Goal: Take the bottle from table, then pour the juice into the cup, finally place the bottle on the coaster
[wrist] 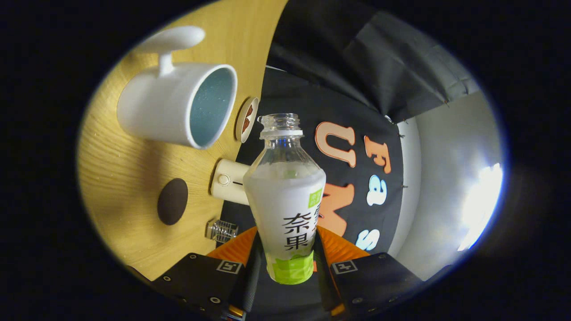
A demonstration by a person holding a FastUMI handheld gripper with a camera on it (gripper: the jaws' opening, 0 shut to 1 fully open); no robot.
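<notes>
The bottle [285, 200] sits clamped between the fingers of the gripper [285, 263], which press its lower sides; its base is hidden between them. Its cap is off and the neck points toward the cup [178, 104], which lies beside the bottle's mouth on the table [116, 187]. Near the cup, a dark round coaster [172, 201], a cream device [228, 182] partly hidden behind the bottle, and a small clear object [221, 230], hard to identify.

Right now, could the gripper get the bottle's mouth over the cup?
Probably yes. The gripper is shut on the bottle, whose uncapped mouth sits close beside the cup with nothing between them.
</notes>
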